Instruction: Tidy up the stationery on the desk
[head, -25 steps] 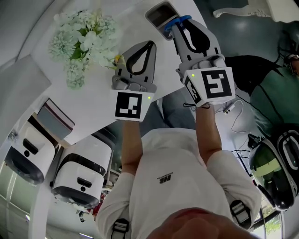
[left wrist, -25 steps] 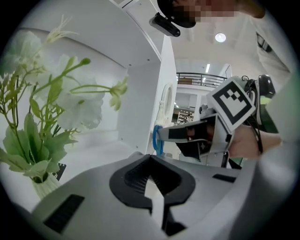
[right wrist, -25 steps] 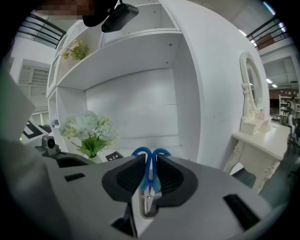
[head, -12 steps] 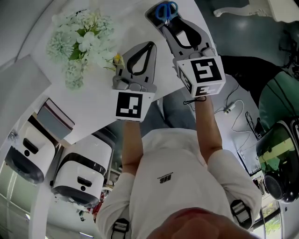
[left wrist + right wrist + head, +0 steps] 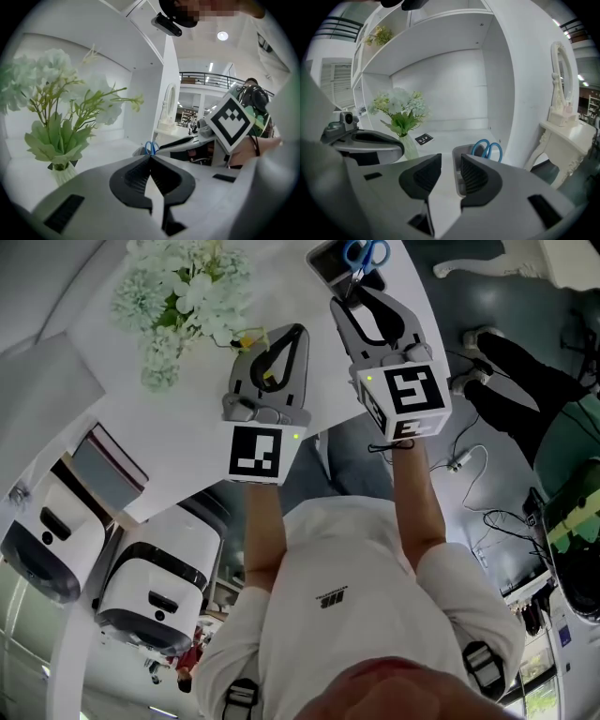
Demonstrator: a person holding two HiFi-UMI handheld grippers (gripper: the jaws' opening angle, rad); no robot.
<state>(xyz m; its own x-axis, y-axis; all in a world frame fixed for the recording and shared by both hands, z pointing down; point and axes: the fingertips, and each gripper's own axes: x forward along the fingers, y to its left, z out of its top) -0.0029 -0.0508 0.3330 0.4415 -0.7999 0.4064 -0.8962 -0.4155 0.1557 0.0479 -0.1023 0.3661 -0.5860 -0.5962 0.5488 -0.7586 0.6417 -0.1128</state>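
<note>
Blue-handled scissors point(image 5: 366, 253) stand blades down in a grey pen holder point(image 5: 328, 262) at the desk's far right; they also show in the right gripper view point(image 5: 487, 149) and the left gripper view point(image 5: 149, 147). My right gripper point(image 5: 345, 304) point(image 5: 450, 161) hangs just short of the holder. Its jaws have just been opening and stand open with nothing between them. My left gripper point(image 5: 298, 331) point(image 5: 150, 157) hovers over the white desk point(image 5: 187, 427) beside it, shut and empty.
A vase of pale flowers point(image 5: 183, 296) point(image 5: 401, 112) stands at the back left of the desk, a small black card point(image 5: 423, 138) behind it. A book point(image 5: 108, 465) lies near the desk's left edge. White machines point(image 5: 155, 592) stand below; a person's legs point(image 5: 511, 362) are at the right.
The right gripper held the scissors above the holder; they now stand in it, let go. The right gripper has opened and drawn back a little. The left gripper has barely moved.
</note>
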